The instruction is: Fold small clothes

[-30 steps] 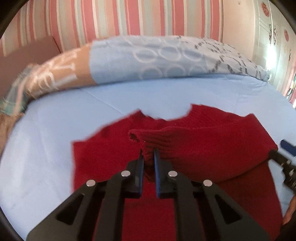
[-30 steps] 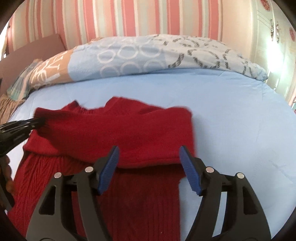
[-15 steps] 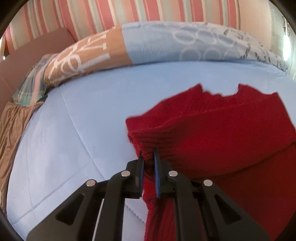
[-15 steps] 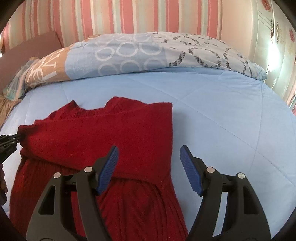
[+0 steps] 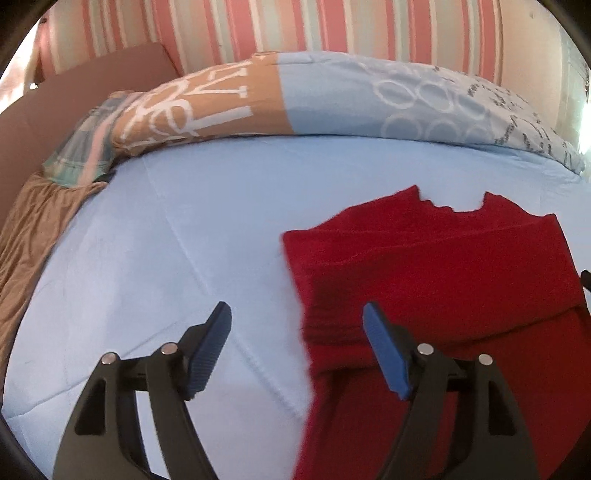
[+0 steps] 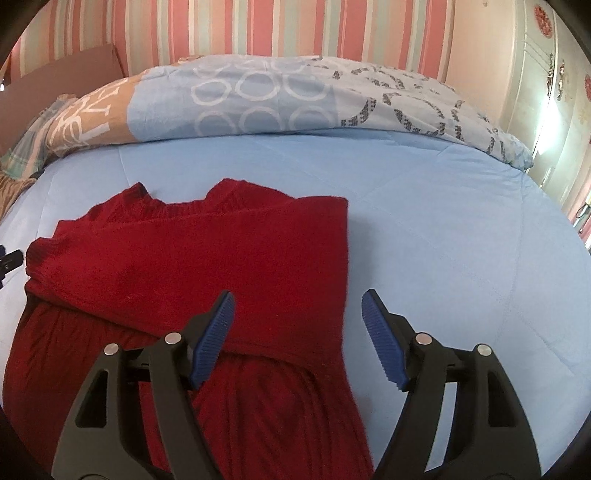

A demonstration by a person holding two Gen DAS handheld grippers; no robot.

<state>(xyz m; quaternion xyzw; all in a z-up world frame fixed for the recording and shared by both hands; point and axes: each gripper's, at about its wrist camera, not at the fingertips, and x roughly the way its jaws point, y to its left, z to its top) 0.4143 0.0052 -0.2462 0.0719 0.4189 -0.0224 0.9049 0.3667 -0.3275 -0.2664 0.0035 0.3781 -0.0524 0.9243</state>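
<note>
A dark red knitted sweater (image 5: 436,280) lies flat on the light blue bed sheet (image 5: 192,251), with both sleeves folded across its chest. It also shows in the right wrist view (image 6: 192,266). My left gripper (image 5: 297,350) is open and empty, hovering over the sweater's left edge. My right gripper (image 6: 297,339) is open and empty, hovering over the sweater's right edge. The tip of the left gripper shows at the left edge of the right wrist view (image 6: 11,258).
A rolled duvet (image 6: 280,96) in blue, tan and white lies across the far side of the bed. A brown cloth (image 5: 26,236) hangs at the left edge. A striped wall (image 6: 258,29) is behind, and a white wardrobe (image 6: 554,81) stands at the right.
My left gripper carried the sleeve cuff leftwards across the sweater, then opened and let it go. The sleeve now lies flat. My right gripper stayed open.
</note>
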